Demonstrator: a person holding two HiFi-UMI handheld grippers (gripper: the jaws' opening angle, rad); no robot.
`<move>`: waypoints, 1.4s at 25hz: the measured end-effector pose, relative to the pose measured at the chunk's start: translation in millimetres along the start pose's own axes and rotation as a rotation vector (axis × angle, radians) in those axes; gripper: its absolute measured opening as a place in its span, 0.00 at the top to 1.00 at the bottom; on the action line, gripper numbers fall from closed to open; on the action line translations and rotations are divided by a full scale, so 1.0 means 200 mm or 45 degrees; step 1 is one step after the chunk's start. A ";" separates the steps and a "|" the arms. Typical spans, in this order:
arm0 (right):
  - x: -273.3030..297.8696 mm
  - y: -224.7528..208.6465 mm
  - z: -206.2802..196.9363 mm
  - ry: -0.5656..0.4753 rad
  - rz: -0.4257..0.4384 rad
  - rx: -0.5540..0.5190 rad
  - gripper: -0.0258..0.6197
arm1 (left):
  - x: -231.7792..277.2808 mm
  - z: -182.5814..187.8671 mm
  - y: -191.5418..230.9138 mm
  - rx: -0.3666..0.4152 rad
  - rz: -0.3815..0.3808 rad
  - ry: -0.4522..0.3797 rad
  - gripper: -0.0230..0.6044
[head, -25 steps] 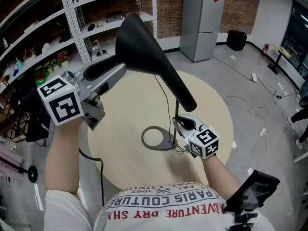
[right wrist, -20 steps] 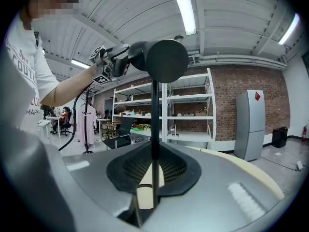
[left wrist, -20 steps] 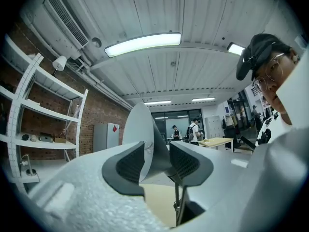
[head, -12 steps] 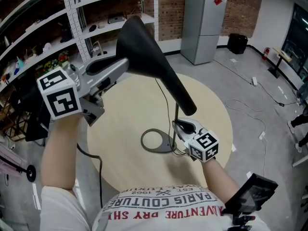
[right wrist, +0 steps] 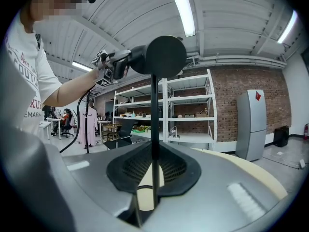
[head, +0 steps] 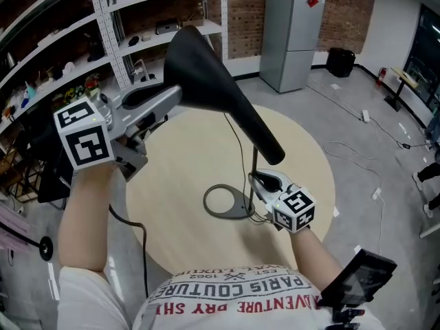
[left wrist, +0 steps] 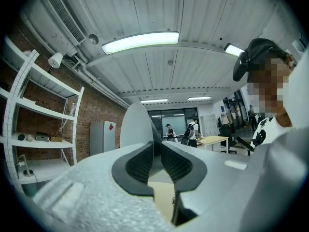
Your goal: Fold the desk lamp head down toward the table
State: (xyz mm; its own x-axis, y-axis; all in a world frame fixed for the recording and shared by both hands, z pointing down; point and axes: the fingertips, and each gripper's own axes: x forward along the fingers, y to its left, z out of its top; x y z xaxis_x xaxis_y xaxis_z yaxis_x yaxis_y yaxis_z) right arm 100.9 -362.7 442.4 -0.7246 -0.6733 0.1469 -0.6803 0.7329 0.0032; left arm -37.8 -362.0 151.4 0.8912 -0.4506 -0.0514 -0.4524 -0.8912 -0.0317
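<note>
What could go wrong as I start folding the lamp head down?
1. The left tool is closing on only the thin rim of the lamp head; it may slip off when pushed.
2. The right tool pinches the slim stem low; the ring base might tip or slide.

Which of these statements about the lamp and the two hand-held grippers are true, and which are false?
The lamp's ring base sits on the round table. True.
The right hand-held gripper is empty. False: it is shut on the lamp's thin stem.
The left hand-held gripper rests on the table. False: it is raised at the lamp head, jaws closing with that head between them.
The lamp head is black. True.
</note>
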 end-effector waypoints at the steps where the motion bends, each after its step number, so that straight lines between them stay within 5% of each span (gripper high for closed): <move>1: 0.00 0.00 0.00 -0.006 0.001 0.002 0.90 | 0.00 -0.01 0.01 -0.015 -0.001 -0.005 0.88; 16: 0.00 -0.01 0.00 -0.015 0.018 0.031 0.89 | -0.06 -0.09 0.07 -0.085 0.004 -0.091 0.88; 35: -0.01 -0.01 -0.02 -0.025 0.012 0.026 0.89 | -0.16 -0.40 0.14 -0.317 0.040 -0.161 0.87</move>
State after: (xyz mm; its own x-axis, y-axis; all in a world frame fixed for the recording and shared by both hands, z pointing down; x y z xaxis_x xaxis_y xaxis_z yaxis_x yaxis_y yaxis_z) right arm 104.4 -361.4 446.0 -0.7326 -0.6686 0.1277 -0.6757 0.7369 -0.0183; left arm -75.9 -376.8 231.0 0.8587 -0.4823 -0.1733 -0.4444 -0.8691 0.2171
